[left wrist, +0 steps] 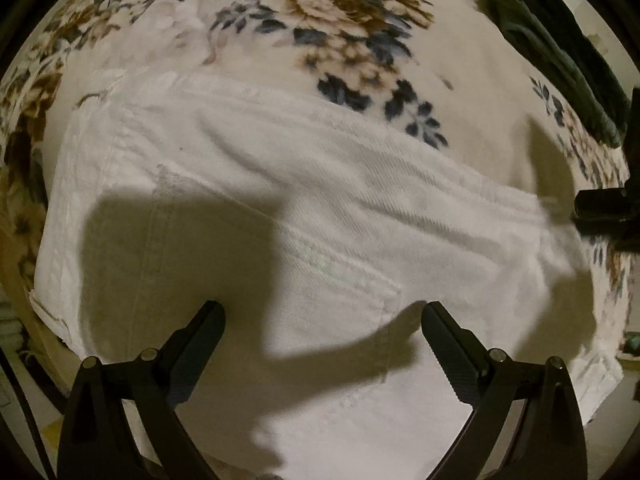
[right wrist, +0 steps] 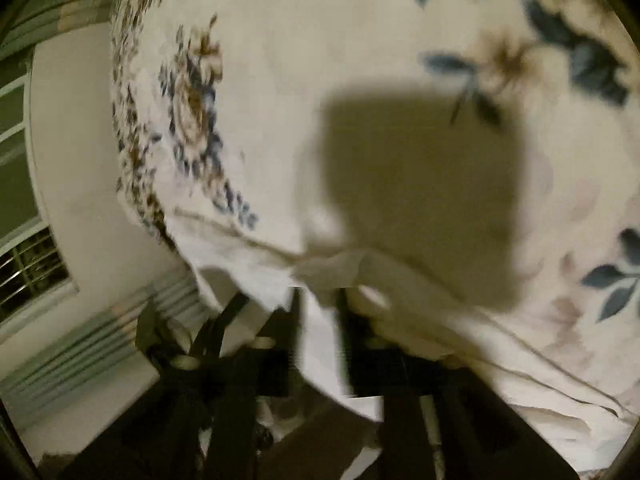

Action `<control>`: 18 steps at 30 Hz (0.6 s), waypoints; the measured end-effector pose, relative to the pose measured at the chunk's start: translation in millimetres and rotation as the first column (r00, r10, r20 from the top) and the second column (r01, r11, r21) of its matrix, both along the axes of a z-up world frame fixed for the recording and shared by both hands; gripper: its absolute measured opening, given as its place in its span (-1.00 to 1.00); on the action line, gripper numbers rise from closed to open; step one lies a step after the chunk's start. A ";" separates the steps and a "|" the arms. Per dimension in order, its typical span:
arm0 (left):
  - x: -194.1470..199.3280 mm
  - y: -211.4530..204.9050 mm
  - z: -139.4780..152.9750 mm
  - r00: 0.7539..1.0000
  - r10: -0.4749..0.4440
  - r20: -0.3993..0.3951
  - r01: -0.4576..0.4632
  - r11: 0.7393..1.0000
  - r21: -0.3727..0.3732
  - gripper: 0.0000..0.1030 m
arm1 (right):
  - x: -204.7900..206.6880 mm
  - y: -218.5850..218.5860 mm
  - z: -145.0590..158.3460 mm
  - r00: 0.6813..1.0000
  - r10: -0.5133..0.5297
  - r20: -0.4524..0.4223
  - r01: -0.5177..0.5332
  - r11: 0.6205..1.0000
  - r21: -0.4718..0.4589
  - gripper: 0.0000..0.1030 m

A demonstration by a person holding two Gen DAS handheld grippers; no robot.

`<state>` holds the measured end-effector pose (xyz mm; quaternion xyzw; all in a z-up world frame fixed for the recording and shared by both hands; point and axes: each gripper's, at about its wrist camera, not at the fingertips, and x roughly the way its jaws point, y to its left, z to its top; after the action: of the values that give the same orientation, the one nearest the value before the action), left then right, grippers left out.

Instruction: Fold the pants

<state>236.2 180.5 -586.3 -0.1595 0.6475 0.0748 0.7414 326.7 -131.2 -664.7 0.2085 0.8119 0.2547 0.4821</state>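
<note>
White pants (left wrist: 280,208) beneath left gripper (left wrist: 322,320).

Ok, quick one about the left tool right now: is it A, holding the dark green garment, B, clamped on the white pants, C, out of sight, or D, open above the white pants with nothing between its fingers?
D: in the left wrist view the left tool has its fingers spread wide above the white pants, gripping nothing, while the dark green garment lies far off on the floral blanket.
</note>
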 end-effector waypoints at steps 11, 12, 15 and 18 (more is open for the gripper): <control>7.2 -9.9 -0.1 0.997 -0.078 0.005 0.077 0.996 0.034 0.95 | 11.1 -18.2 -4.7 0.991 -0.025 0.133 0.054 0.975 -0.217 -0.99; 7.2 -9.2 0.0 0.997 -0.074 0.001 0.074 0.997 0.035 0.95 | 14.7 -24.3 -0.3 0.987 -0.020 0.159 0.056 0.973 -0.223 -0.99; 9.1 -9.5 5.6 0.998 -0.061 0.004 0.061 0.998 0.025 0.95 | 12.3 -44.8 18.0 0.985 -0.046 0.166 0.074 0.984 -0.163 -0.95; 14.2 -25.2 25.1 0.997 -0.070 0.045 0.069 0.997 0.021 0.95 | -7.5 -86.6 54.5 0.951 -0.122 0.283 0.173 0.972 -0.162 -0.09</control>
<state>250.3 155.3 -561.2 -0.1314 0.6346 0.0518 0.7599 319.2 -217.8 -610.3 0.1861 0.7404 0.1675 0.6238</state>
